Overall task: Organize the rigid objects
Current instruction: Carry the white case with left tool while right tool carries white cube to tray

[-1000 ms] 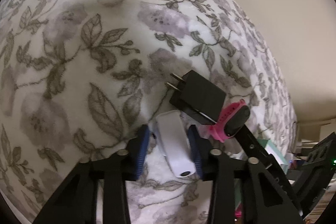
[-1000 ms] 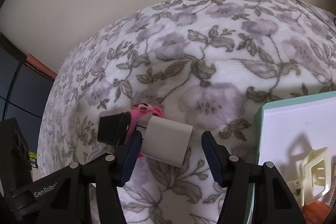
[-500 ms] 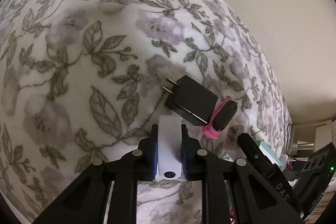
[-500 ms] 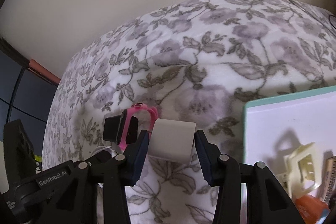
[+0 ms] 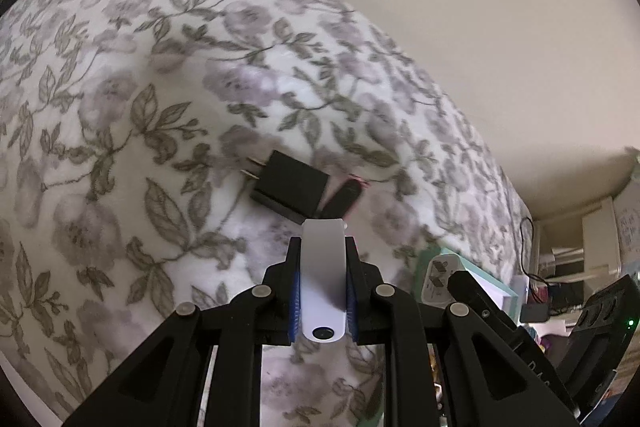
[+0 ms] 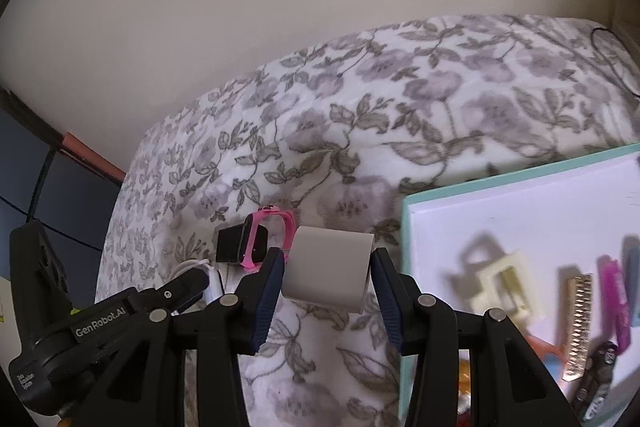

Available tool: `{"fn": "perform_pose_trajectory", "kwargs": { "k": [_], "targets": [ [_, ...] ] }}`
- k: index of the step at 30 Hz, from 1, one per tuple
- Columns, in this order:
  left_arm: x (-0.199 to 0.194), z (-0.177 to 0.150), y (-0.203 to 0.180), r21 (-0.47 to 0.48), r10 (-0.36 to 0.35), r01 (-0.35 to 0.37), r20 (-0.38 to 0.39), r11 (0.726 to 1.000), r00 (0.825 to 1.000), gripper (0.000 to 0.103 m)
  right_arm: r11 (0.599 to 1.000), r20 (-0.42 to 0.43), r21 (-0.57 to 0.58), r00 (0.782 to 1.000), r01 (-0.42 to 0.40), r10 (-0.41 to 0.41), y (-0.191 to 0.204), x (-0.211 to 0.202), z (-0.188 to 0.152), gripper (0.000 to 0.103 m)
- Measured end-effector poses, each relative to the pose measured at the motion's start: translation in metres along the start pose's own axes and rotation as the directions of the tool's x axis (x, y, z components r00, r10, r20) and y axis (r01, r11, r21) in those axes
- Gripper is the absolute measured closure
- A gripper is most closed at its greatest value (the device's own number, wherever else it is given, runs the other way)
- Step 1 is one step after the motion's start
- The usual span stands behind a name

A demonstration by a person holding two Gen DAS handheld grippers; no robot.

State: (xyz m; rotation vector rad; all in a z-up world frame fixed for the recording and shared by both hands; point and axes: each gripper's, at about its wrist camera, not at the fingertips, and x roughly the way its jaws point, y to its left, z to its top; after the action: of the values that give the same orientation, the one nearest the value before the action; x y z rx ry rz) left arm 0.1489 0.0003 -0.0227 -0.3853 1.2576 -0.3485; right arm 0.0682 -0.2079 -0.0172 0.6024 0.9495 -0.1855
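A sorting job in mid-course on a flower-patterned bed [image 5: 120, 131]: the white tray with a teal rim [image 6: 408, 267] already carries a cream hair claw [image 6: 508, 287], a gold-toothed clip [image 6: 578, 323], a purple clip [image 6: 614, 301] and a few smaller pieces too blurred to name, so a good share of the work looks done. Two items lie out on the bedspread, untouched: a black plug adapter [image 5: 290, 193], prongs pointing left, and, touching its right side, a pink watch [image 6: 260, 241] with a dark face. Two more are in hand and, judging by the gap of bedspread visible under them, clear of the bed. The left tool [image 5: 323, 291] is clenched tight on a slim white device with a small round lens at its near end [image 5: 323, 279], its blue pads pressing both long sides, the device's far tip standing out past the fingertips. The right tool [image 6: 326, 275], its jaws standing partway apart, grips a pale grey-white block-shaped charger [image 6: 326, 273] squarely across its width, the pads flat on either end. The tray sits just to the right of that block, with bare white floor near its rim. What appears left: set down these two pieces in the tray, then come back for the adapter and the watch
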Motion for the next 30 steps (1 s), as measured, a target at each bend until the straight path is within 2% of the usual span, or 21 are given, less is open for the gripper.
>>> {"fn": "perform_pose_trajectory", "kwargs": {
  "k": [8,15,24,30],
  "targets": [
    [-0.021,-0.018,-0.036,0.101,-0.027,0.024,0.032,0.995,0.999,0.084,0.999,0.057,0.022,0.998,0.034,-0.035,-0.021,-0.054,-0.007,0.055],
    [-0.035,-0.04,-0.071,0.199,-0.068,0.059,0.039,0.978,0.997,0.084,0.994,0.1,0.081,0.992,0.074,-0.082,-0.054,-0.096,-0.017,0.055],
    [-0.029,-0.07,-0.112,0.307,-0.093,0.093,-0.014,0.947,0.996,0.084,0.979,0.151,0.125,0.972,0.159,-0.178,-0.092,-0.139,-0.021,0.055],
    [-0.006,-0.092,-0.133,0.368,-0.083,0.104,-0.072,0.924,0.994,0.084,0.957,0.124,0.177,0.96,0.228,-0.251,-0.125,-0.141,-0.022,0.055]
  ]
}}
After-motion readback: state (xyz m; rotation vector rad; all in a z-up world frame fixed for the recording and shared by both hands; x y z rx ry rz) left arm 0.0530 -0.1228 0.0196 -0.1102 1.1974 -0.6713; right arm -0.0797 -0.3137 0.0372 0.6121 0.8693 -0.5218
